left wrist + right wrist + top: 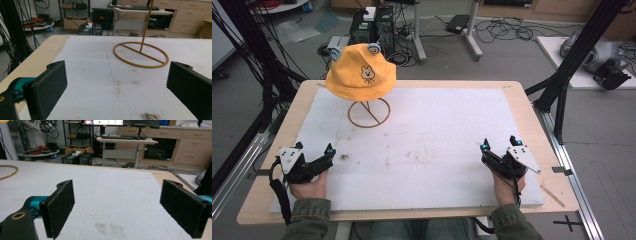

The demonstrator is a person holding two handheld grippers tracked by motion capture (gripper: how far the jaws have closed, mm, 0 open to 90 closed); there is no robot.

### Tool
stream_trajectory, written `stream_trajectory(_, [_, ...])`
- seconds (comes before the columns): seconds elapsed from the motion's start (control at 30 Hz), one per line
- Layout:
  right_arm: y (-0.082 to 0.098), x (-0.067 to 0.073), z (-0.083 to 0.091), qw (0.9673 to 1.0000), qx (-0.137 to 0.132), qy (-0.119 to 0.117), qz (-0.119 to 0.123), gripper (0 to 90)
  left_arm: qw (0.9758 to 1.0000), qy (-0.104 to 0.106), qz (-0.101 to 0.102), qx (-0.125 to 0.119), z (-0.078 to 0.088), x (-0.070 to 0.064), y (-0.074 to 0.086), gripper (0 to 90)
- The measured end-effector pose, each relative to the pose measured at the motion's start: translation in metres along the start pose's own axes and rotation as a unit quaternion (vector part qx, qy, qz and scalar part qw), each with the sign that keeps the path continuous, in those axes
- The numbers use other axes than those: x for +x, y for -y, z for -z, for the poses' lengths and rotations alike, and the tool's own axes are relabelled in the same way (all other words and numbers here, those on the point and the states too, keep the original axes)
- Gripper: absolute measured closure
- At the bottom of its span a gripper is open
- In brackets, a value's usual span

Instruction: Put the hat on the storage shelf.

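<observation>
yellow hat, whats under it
The yellow hat sits on top of a thin stand, whose ring base rests on the white mat. The hat covers the stand's top.

Tabletop [272,200]: pale wood-look board, smooth, exposed along all four edges. White mat [437,130] over it: matt, slightly rough, foam-like or fabric; grey scuffs and smudges near the front edge. Hat [360,72] toward the far left corner: yellow cloth, matt, soft folds, printed animal motif. Stand [141,53] beneath it: thin rod and ring, gold-coloured, smooth, looks like metal. Left gripper [314,162] and right gripper [499,150]: jaws black, matt, faintly grainy plastic; teal fittings; each topped by a flat light-grey plate.
</observation>
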State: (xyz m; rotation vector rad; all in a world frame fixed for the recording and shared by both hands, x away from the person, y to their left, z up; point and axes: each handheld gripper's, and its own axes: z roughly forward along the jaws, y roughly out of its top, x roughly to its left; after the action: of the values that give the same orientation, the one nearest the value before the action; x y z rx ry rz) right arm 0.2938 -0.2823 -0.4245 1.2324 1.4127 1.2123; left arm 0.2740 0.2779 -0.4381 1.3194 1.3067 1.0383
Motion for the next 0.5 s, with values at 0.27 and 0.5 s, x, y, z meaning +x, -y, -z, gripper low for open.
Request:
stream_trajectory(0.27, [0.0027, -0.0047, 0.0019, 0.9999, -0.008, 0.006, -0.009, 12.3, 1.0, 0.002, -0.003, -0.005, 0.001, -0.0004, -0.0008, 3.5])
stream_trajectory(0.5, [0.0047, -0.0048, 0.0019, 0.9999, -0.007, 0.004, -0.011, 12.3, 0.9999, 0.004, -0.006, -0.007, 0.001, -0.0011, -0.0009, 3.5])
